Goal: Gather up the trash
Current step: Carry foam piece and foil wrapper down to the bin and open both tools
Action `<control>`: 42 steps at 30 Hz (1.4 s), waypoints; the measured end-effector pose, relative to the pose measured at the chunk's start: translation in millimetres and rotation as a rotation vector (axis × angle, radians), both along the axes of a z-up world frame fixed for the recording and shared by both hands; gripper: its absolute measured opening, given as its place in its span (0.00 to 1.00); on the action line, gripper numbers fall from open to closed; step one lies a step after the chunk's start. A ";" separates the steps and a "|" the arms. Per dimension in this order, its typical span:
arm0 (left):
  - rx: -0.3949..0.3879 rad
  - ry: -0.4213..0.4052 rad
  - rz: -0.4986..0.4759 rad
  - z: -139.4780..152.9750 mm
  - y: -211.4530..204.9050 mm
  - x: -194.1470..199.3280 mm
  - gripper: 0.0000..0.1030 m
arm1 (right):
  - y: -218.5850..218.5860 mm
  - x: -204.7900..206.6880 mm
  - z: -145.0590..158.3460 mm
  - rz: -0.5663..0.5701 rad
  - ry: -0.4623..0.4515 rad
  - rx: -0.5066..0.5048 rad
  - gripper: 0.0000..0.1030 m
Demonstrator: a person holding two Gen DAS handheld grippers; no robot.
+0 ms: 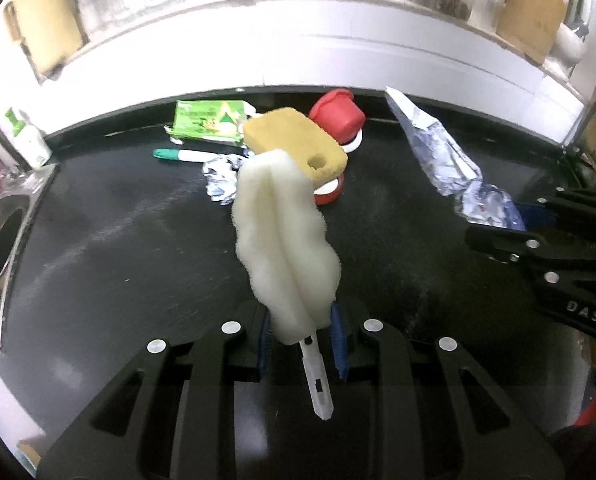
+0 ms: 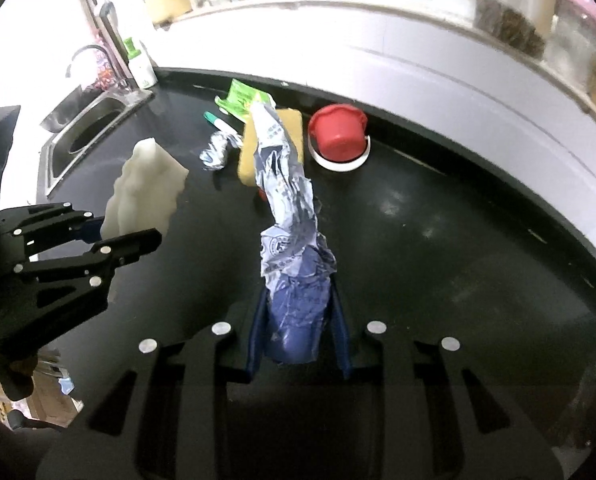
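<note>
Your left gripper is clamped on a white foam brush head, held above the black counter. Your right gripper pinches a crumpled foil wrapper. Far behind: yellow sponge, red cup, green packet, marker & foil ball; sink at left.

Bare countertop beside red cup

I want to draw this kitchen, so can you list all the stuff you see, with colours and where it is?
Sponge head on a stick: one, white, held up by left gripper.
Crumpled wrapper: one, silvery blue, in right gripper.
Sponge: one, yellow, back of counter.
Small bucket: one, red, tipped over behind sponge.
Packet: one, green, back left.
Marker: one, green and white, beside packet.
Foil ball: one, silver, near marker.
Sink: one, steel, far left.
Counter: black.
Left gripper, right gripper: black.
</note>
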State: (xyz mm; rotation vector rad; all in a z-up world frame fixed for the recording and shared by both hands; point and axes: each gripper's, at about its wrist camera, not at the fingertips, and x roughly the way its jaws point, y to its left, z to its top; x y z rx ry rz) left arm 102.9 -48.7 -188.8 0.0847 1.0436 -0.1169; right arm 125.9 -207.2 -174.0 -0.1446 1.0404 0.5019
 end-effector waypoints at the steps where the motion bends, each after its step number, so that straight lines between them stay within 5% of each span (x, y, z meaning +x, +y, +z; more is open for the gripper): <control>1: 0.001 -0.002 0.008 4.1 0.5 -2.9 0.23 | -0.3 -5.0 6.1 0.001 -0.006 0.002 0.28; 9: 0.000 -0.029 0.103 36.4 24.7 -47.2 0.23 | 17.3 -34.7 45.7 0.063 -0.049 0.018 0.28; 18: 0.010 -0.044 0.306 59.8 99.3 -105.1 0.23 | 106.2 -68.6 78.5 0.264 -0.065 0.058 0.28; 31: 0.031 0.004 0.734 47.7 289.0 -247.8 0.23 | 347.0 -159.0 72.4 0.687 0.023 0.102 0.28; 42: -0.063 0.059 1.035 -25.0 425.6 -368.5 0.23 | 534.3 -244.9 1.8 0.928 0.210 0.046 0.28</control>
